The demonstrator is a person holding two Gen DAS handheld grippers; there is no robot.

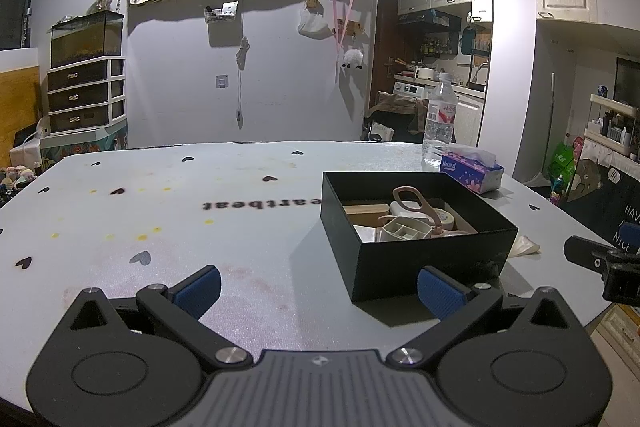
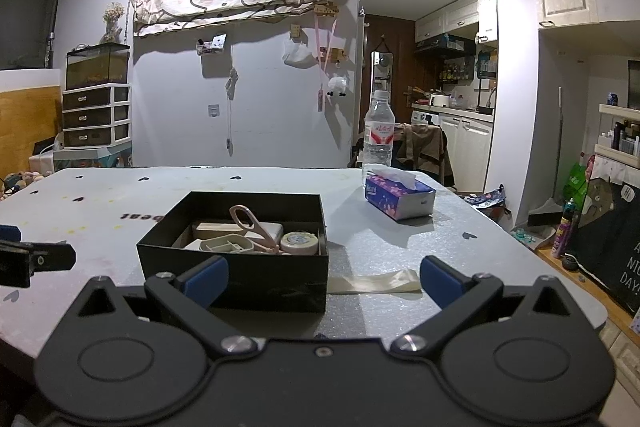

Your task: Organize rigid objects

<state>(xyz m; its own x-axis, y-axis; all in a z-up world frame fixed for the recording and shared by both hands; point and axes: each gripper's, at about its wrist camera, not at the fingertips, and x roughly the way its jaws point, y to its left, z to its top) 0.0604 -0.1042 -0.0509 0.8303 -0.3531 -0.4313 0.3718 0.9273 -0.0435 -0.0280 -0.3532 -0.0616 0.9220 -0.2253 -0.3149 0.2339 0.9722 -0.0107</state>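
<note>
Both grippers sit low in the foreground of their own views with nothing between the fingers. Left gripper point(image 1: 318, 291) has its blue pads spread wide over the bare table point(image 1: 160, 227), and the right gripper point(image 2: 322, 281) is spread in the same way, pointing at the near wall of the black box point(image 2: 240, 275).

This box stands in the middle right of the left view and the middle left of the right view. Inside it already lie the pink scissors point(image 2: 252, 227), a round tape roll point(image 2: 299, 242), a small beige tray point(image 2: 226, 245) and a flat wooden piece point(image 2: 212, 227). Just beside the box, at lower centre of the right view, a flat pale strip point(image 2: 374, 283) lies on the table; I cannot tell what it is.

Further back stand a tissue box point(image 2: 400, 197) and a water bottle point(image 2: 378, 135).

I judge the sorting nearly finished. One risk: the scissors lean high across the other things, so a push on the box could tip them out. Also the thin strip may slip from the pads.
</note>
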